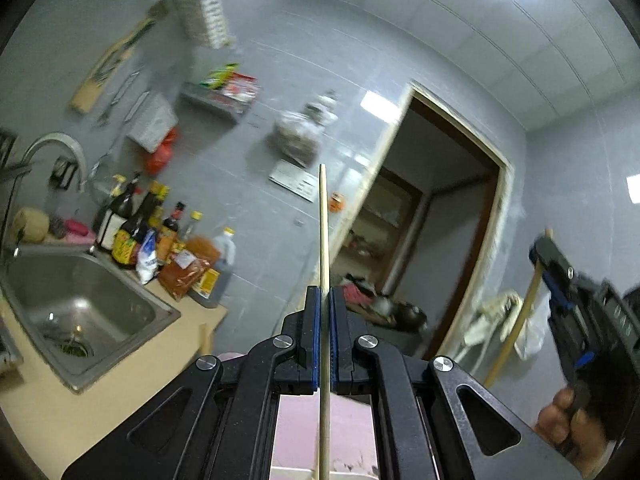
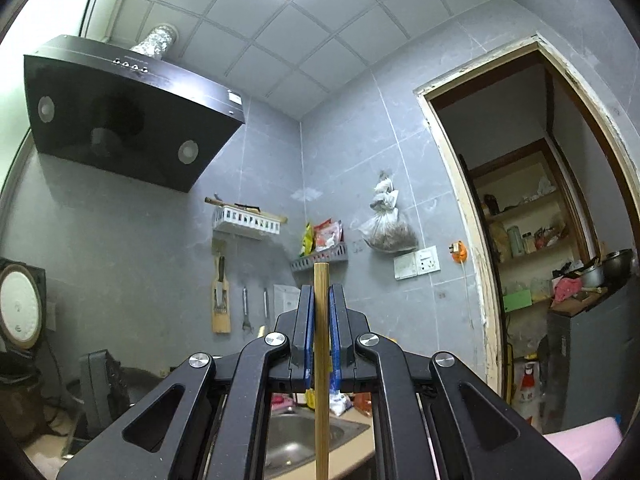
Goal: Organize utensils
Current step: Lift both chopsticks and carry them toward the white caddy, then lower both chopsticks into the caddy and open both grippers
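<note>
Chopstick [image 1: 323, 232]: one thin, pale wooden stick, round and smooth, narrowing to its tip; it stands upright between the pads of the left claw, and its lower part runs down out of the picture.
Left claw [image 1: 324, 300]: black plastic arms with round metal screws and blue pads; it is closed tight on the chopstick.
Bamboo handle [image 2: 321, 320]: one thicker stick, yellow-brown with a fine grain, its top cut flat; it stands upright in the right claw, above the sink.
Right claw [image 2: 321, 304]: same black build with blue pads; it is clamped on the bamboo handle. In the left wrist view this claw [image 1: 538, 250] is seen from the side, held by a hand [image 1: 568, 420], and the handle curves down below it.
Sink [image 1: 80, 308]: one steel basin, dull and scratched, set in a beige worktop [image 1: 132, 372].
Faucet [image 1: 56, 148]: one curved metal pipe over the sink.
Bottles [image 1: 132, 224]: a tight group of dark sauce bottles and packets by the wall; the blur does not permit an exact count.
Range hood [image 2: 120, 116]: one black glossy hood with two round grey discs.
Wall baskets [image 2: 248, 220]: two, one white and one grey.
Doorway [image 2: 520, 220]: pale wooden frame, chipped paint; shelves behind.
</note>
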